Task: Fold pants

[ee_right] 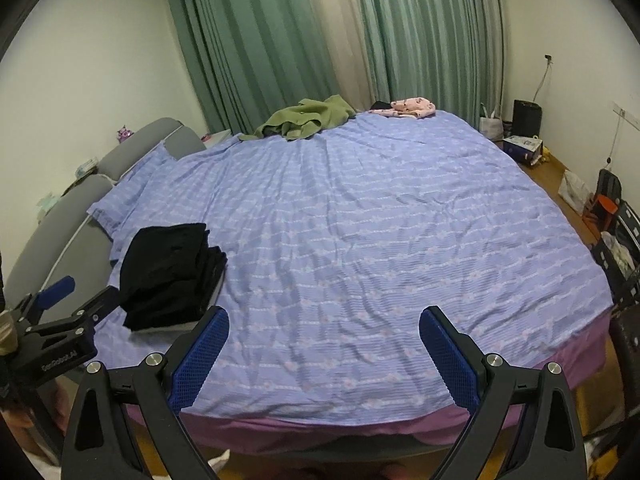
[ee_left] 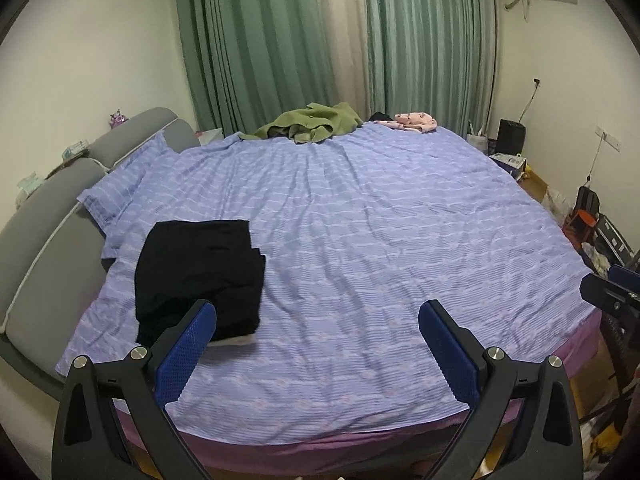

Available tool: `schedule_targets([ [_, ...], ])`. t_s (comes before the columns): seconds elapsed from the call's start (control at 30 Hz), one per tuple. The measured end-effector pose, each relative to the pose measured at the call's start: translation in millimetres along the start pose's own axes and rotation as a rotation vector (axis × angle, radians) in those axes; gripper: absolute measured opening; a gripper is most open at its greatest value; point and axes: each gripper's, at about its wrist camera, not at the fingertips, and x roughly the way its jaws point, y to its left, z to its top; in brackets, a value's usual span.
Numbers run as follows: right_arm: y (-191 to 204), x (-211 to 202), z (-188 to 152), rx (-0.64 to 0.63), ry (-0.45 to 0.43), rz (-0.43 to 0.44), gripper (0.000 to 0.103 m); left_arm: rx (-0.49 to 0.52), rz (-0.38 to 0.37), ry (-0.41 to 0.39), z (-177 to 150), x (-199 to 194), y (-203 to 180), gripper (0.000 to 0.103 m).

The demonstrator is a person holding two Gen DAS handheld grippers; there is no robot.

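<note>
Lavender bedsheet (ee_left: 360, 240) holds folded black pants (ee_left: 196, 276) at nine o'clock; my left gripper (ee_left: 318, 344) and right gripper (ee_right: 324, 346), both spread empty, could snag and unfold them.

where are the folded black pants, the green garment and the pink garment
folded black pants (ee_left: 200, 276), left wrist view, middle of the top layer
green garment (ee_left: 316, 122), left wrist view, centre of the crumpled heap at the far edge of the bed
pink garment (ee_right: 414, 107), right wrist view, middle of the small pile
</note>
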Motion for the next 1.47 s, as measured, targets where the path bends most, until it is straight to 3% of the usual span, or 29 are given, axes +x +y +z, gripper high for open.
schedule_targets([
  [0.67, -93.0, -30.5, 9.6, -0.06, -0.034, 0.043, 0.097, -0.055, 0.024, -0.028, -5.0, -24.0, -93.1, 0.103],
  [1.47, -121.8, -34.2, 4.9, -0.074, -0.02, 0.064, 0.097, -0.045, 0.096, -0.037, -8.3, -30.4, -126.3, 0.103],
])
